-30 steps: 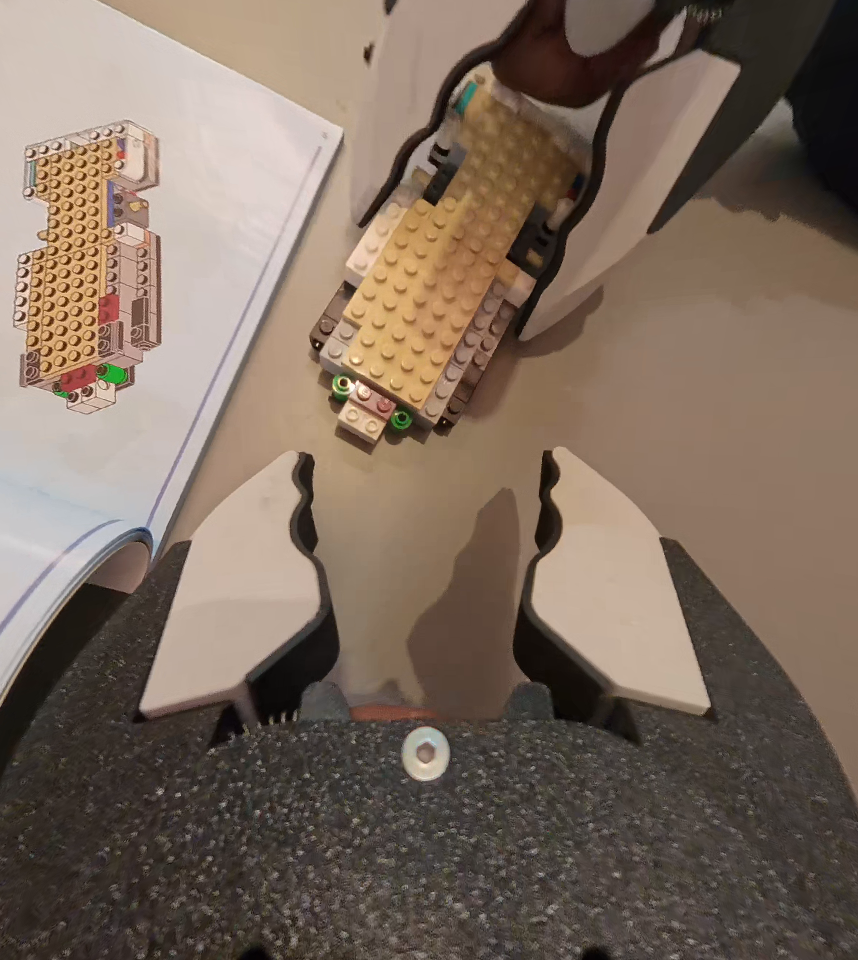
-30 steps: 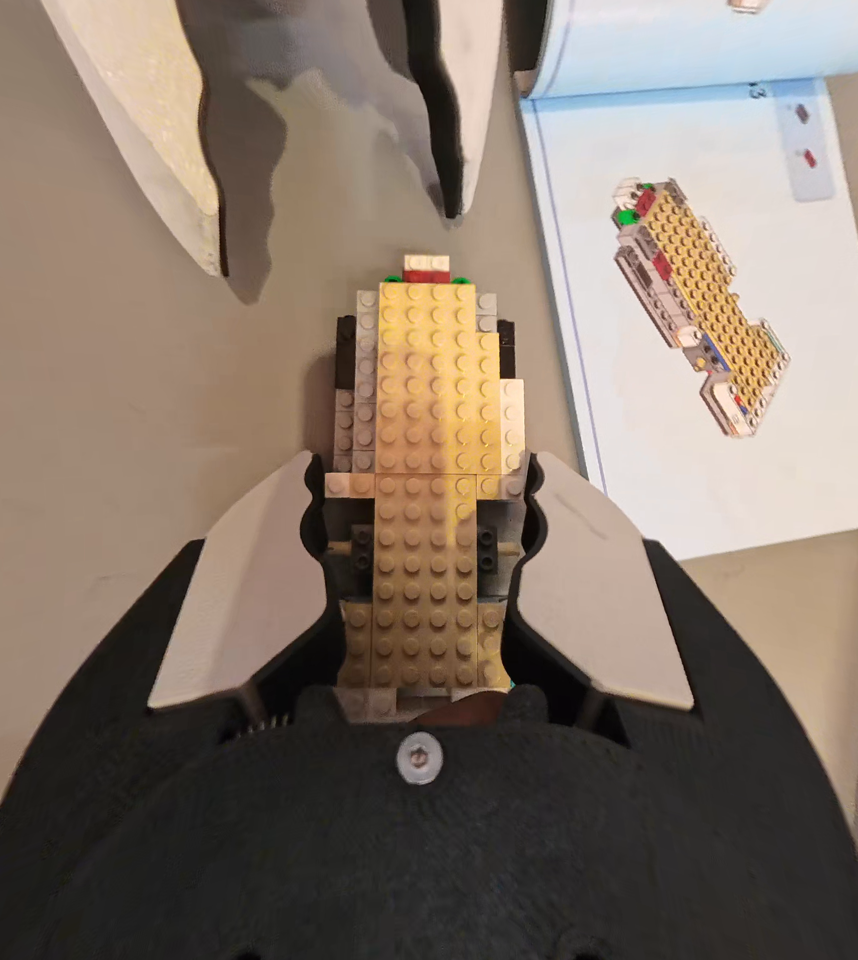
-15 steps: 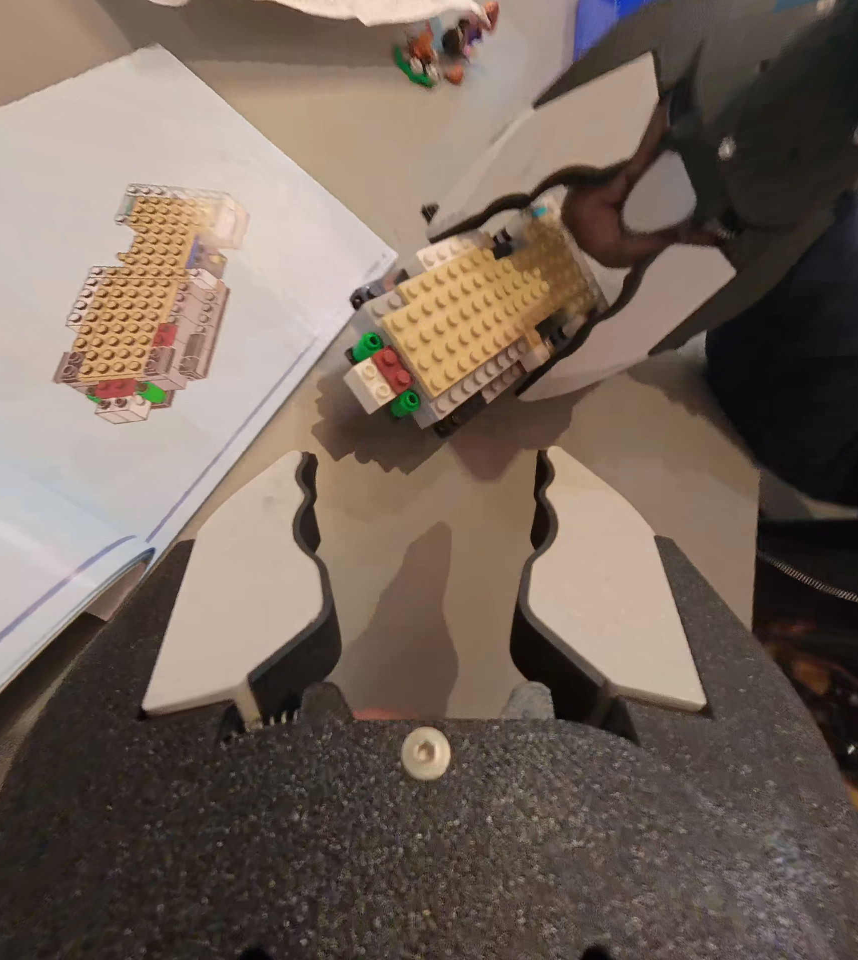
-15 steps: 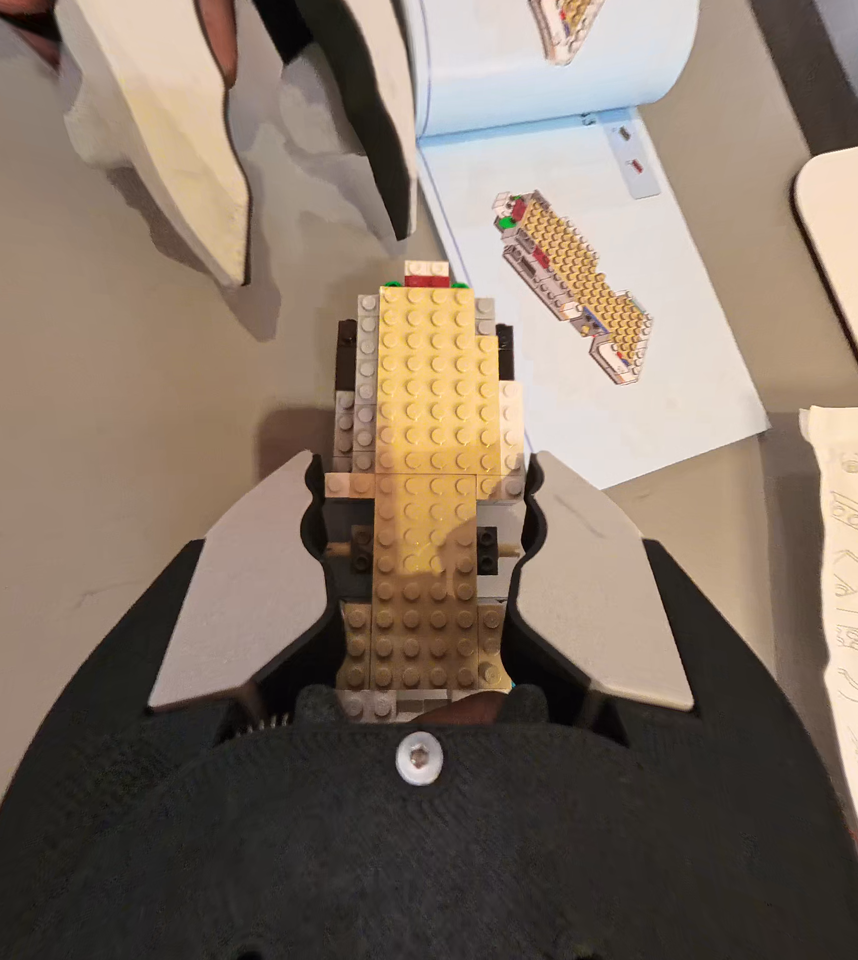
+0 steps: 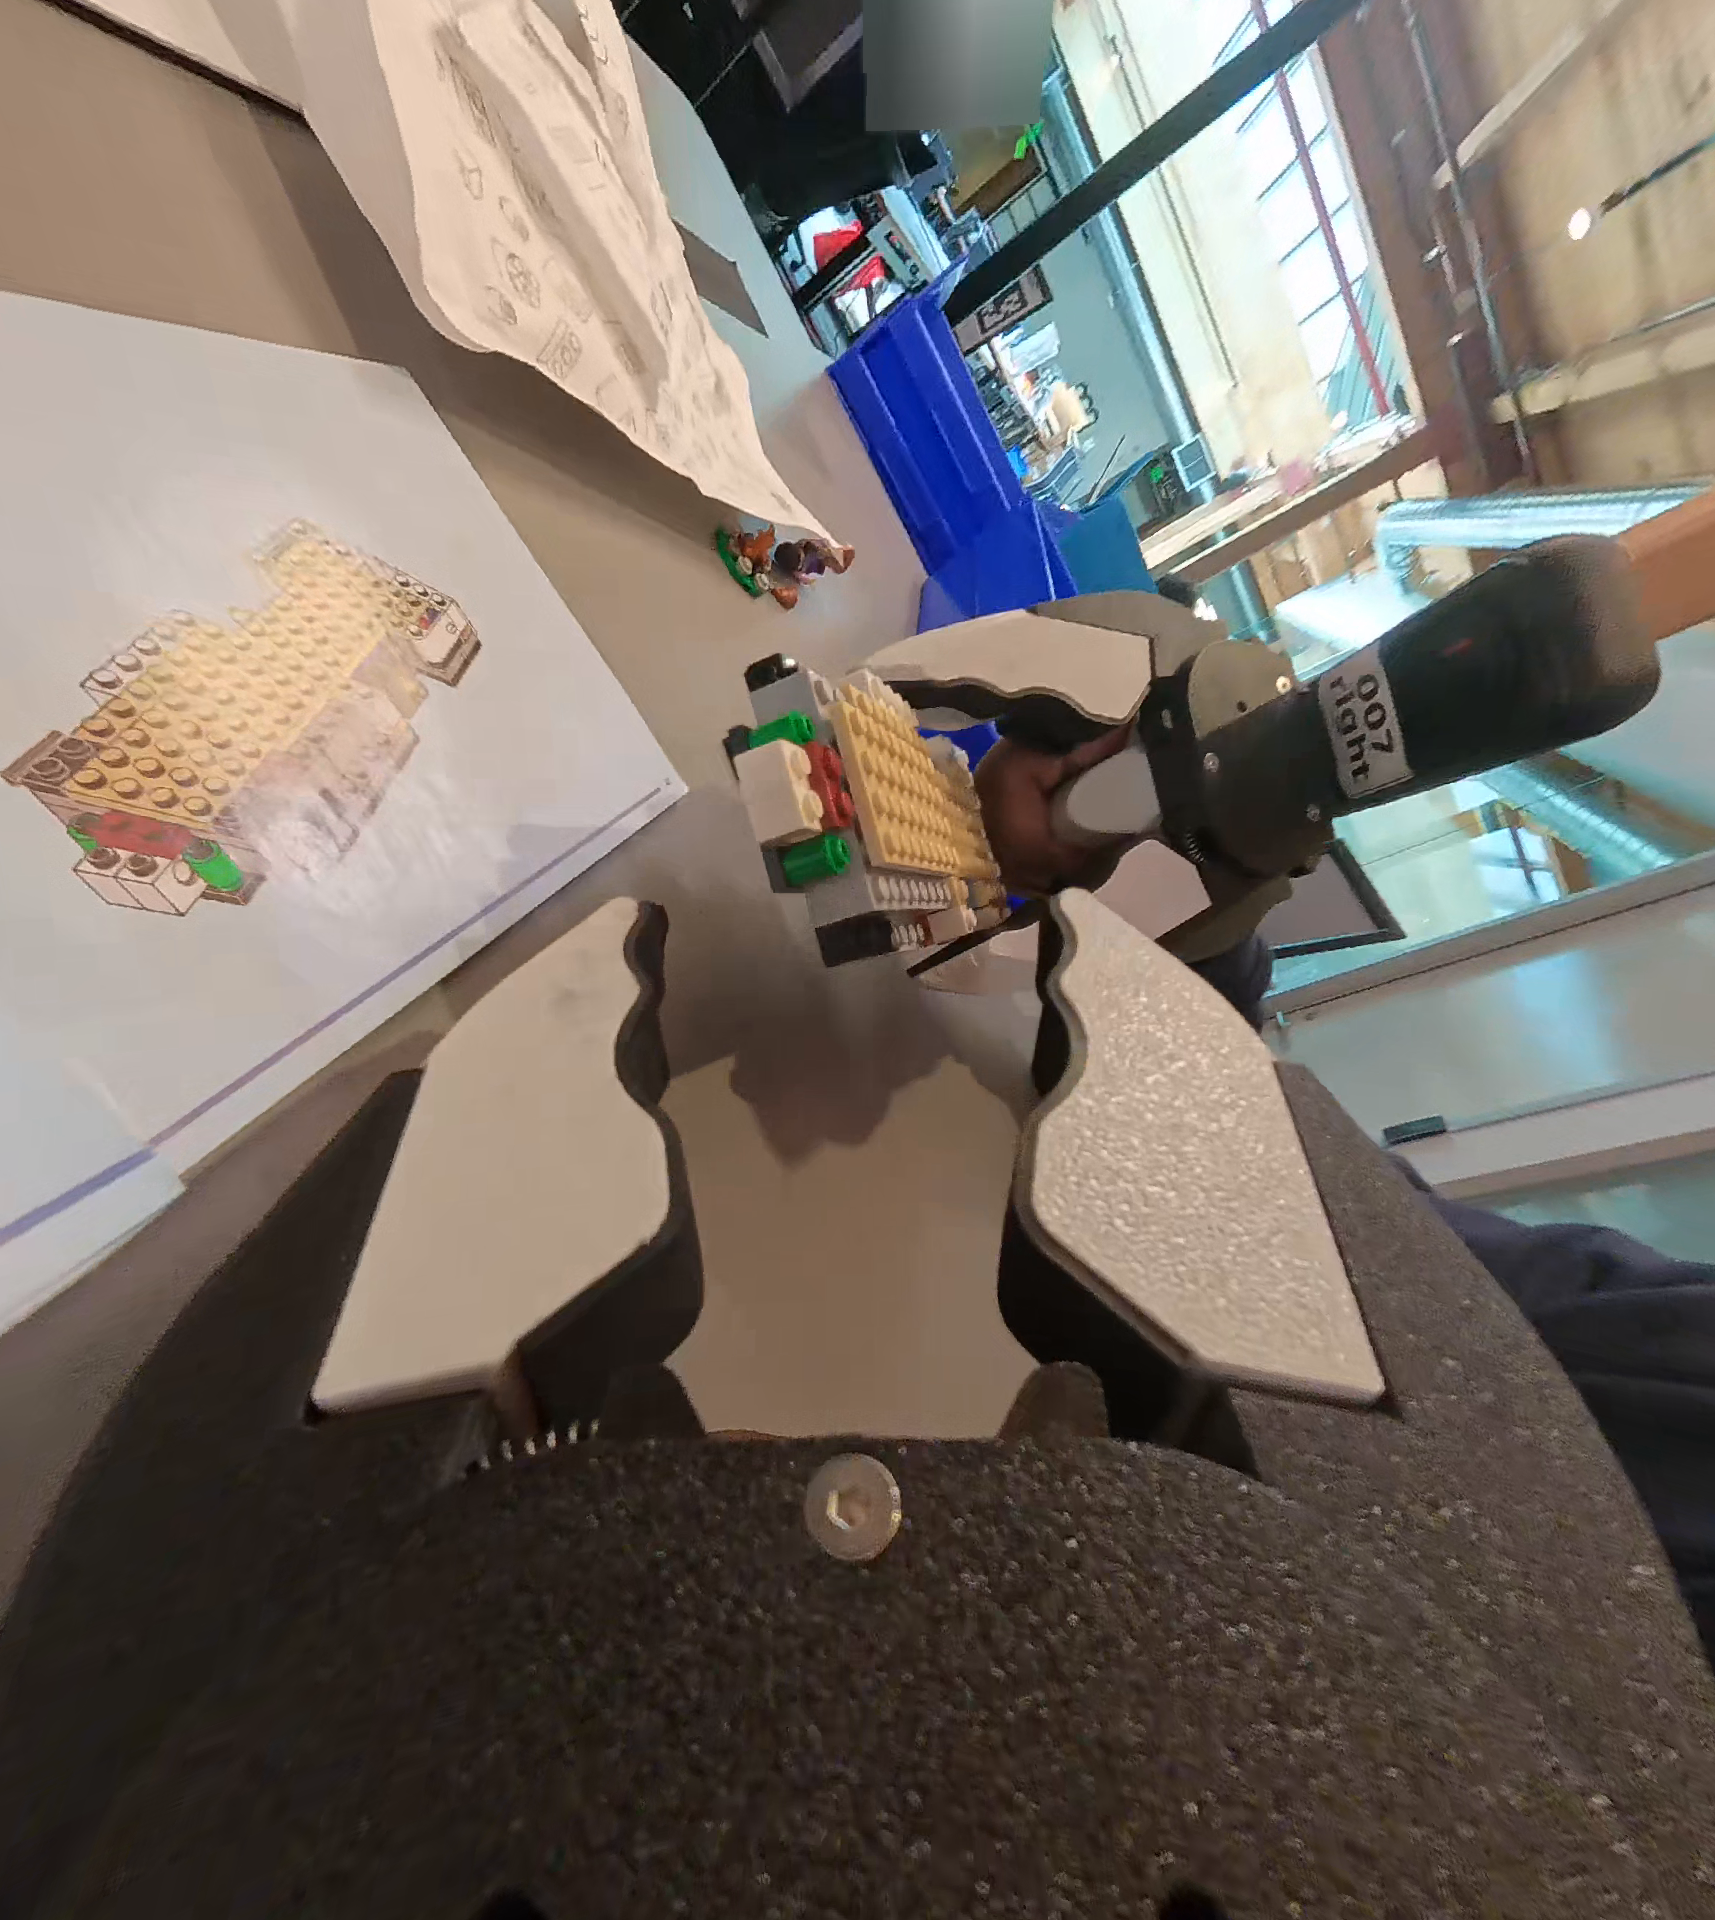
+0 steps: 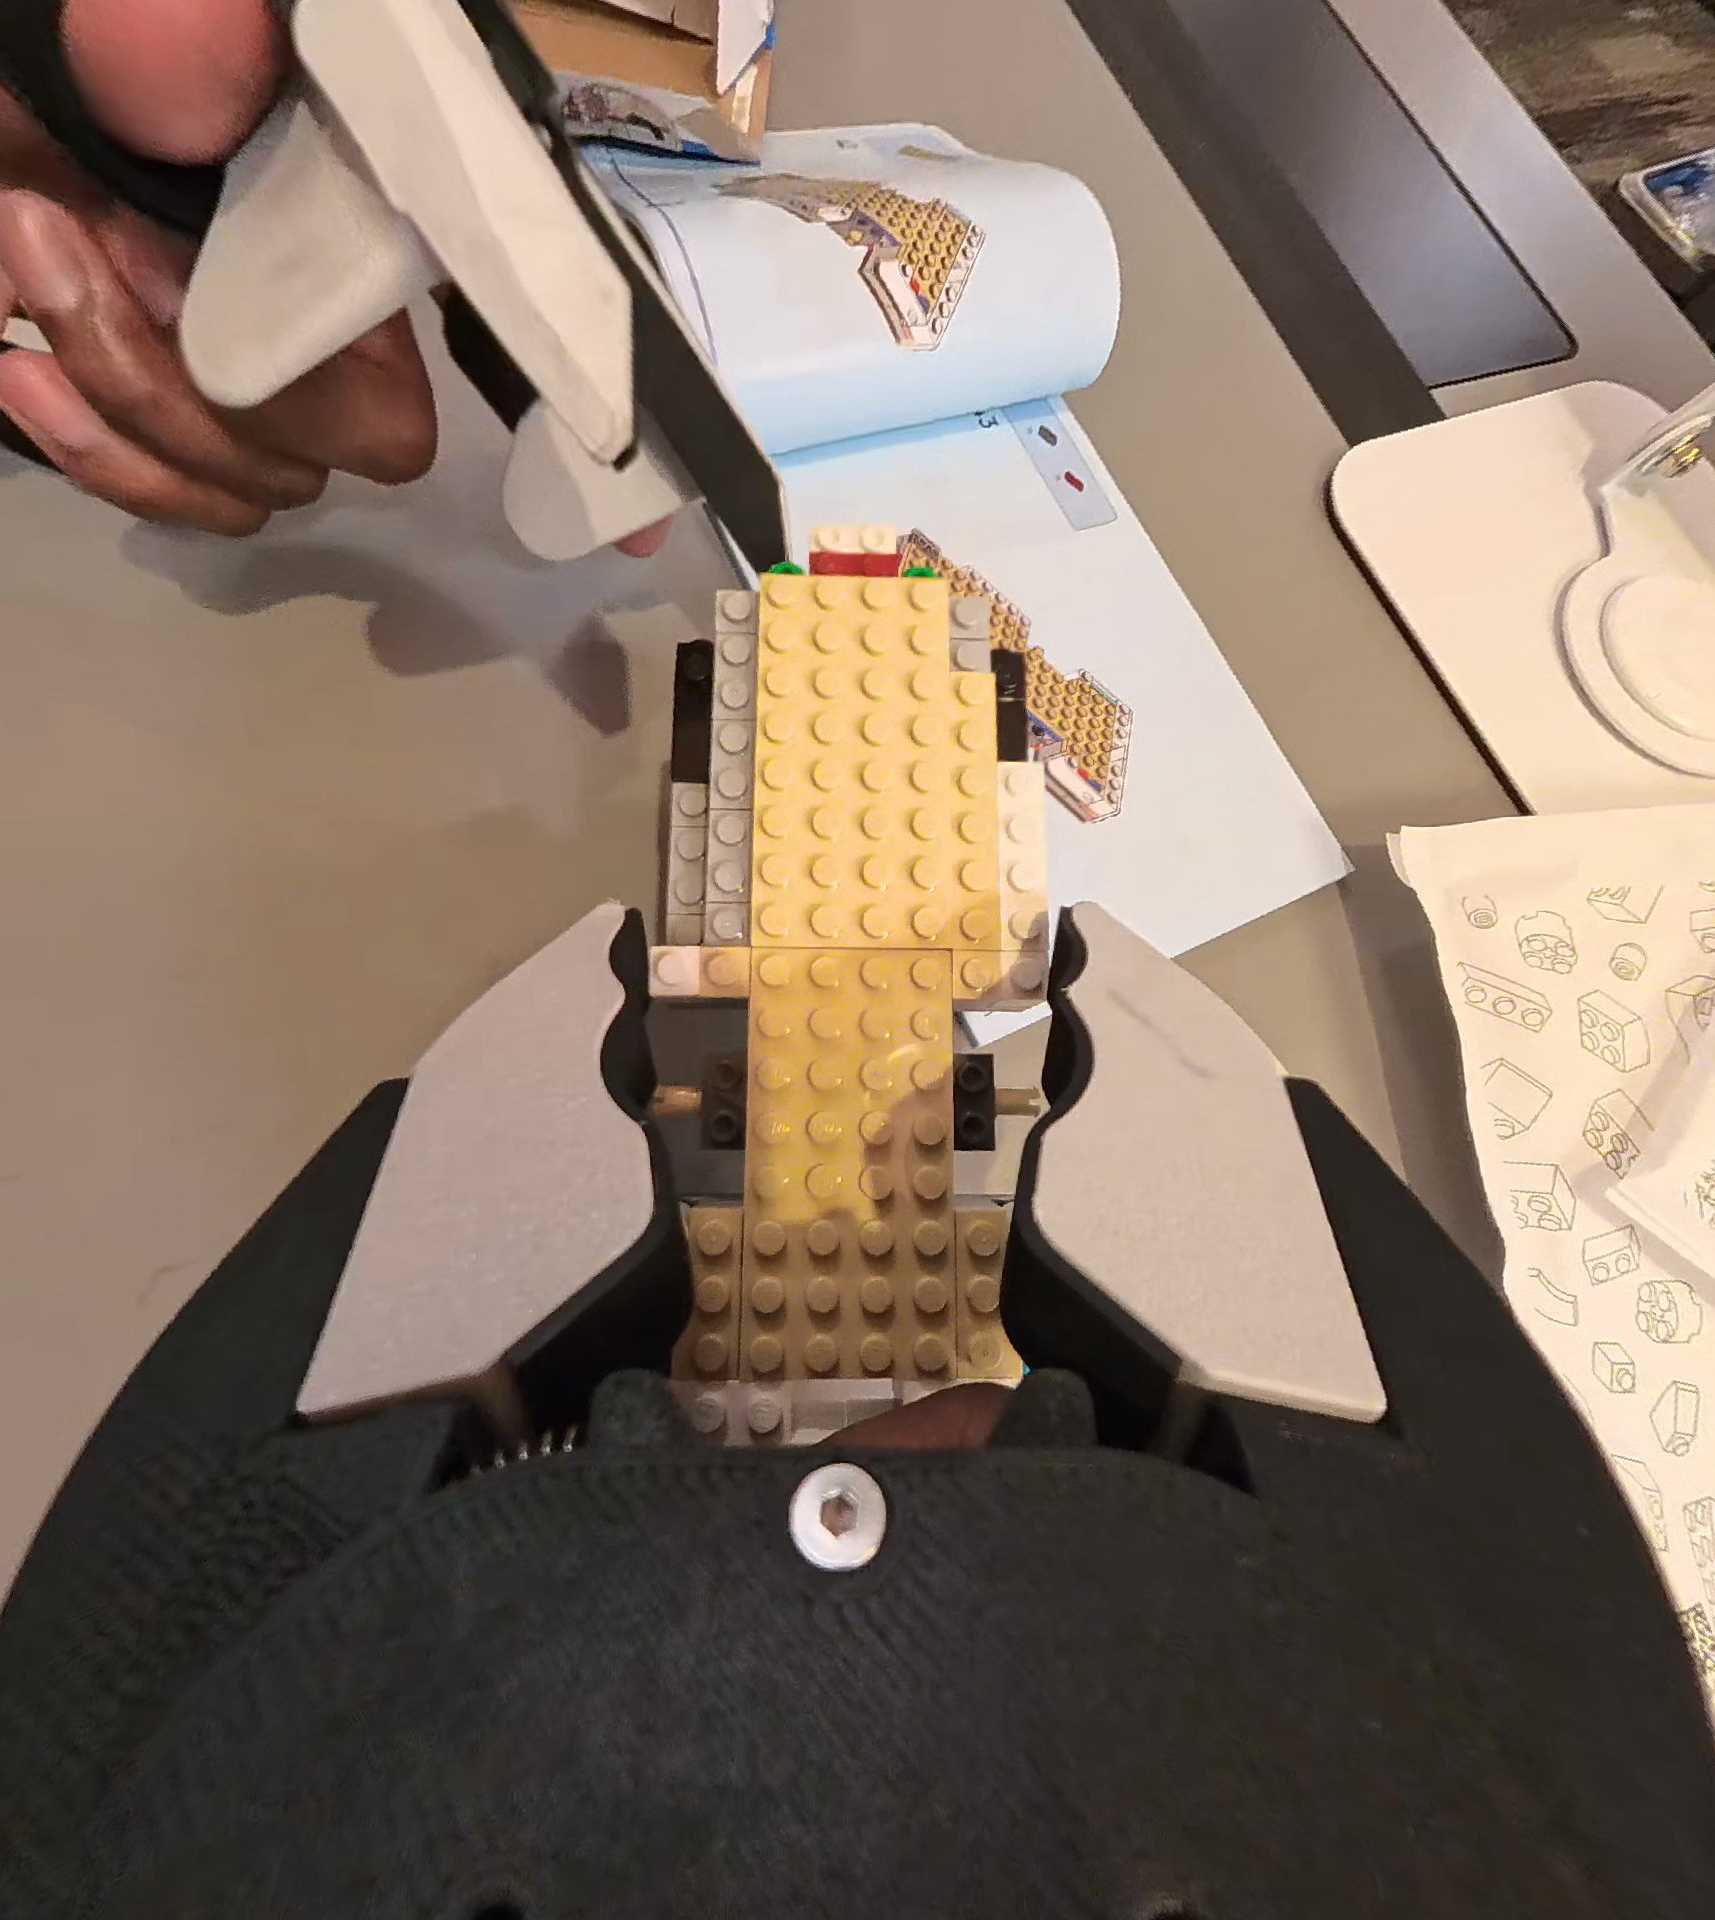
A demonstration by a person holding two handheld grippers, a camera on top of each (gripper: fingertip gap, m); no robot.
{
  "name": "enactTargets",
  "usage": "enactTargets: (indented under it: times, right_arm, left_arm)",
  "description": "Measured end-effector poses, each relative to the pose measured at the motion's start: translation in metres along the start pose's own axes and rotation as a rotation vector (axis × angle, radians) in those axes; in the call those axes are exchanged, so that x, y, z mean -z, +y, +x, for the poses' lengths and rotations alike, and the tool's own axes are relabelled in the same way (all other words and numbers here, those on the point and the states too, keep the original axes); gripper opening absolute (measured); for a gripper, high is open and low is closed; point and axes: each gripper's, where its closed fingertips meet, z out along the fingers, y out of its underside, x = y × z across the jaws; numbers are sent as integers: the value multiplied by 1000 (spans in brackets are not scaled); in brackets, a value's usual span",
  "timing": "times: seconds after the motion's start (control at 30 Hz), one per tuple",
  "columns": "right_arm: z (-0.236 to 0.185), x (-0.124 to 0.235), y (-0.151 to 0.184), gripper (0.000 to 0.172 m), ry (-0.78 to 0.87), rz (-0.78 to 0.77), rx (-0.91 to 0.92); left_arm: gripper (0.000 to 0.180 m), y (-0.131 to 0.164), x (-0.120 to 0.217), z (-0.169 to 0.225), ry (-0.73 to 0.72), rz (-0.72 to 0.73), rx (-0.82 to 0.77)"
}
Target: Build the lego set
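Firmly pinched in the right claw (image 6: 848, 1023), the brick model (image 6: 858, 790) juts forward; left claw (image 5: 848, 997) spread.

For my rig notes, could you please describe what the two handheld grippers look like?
Both the left gripper and right gripper have a rough black body, a silver hex screw at its centre, and pale grey fingers with wavy black inner edges. The right's black handle bears a white label.

Open instruction booklet (image 6: 946, 312) on grey worktop (image 6: 209, 935), printed paper bag (image 6: 1611, 1143) (crumpled), white tray (image 6: 1455, 582), blue bins (image 5: 936, 436), small minifigure pieces (image 5: 780, 556).
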Motion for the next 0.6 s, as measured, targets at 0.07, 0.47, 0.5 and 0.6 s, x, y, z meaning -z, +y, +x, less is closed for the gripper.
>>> enactTargets:
  times: [0.07,0.47,0.5,0.6]
  right_arm:
    - [1,1,-1,74,1,9,1]
    - [-8,2,-6,74,-26,39,52]
    - [-9,2,-7,74,-29,40,57]
    - [-11,3,-7,74,-40,43,64]
  left_arm:
    - [69,0,-2,1,23,7,28]
    - [53,2,-5,14,119,5,68]
    - [52,3,-5,14,121,1,68]
    - [48,5,-4,14,121,-14,63]
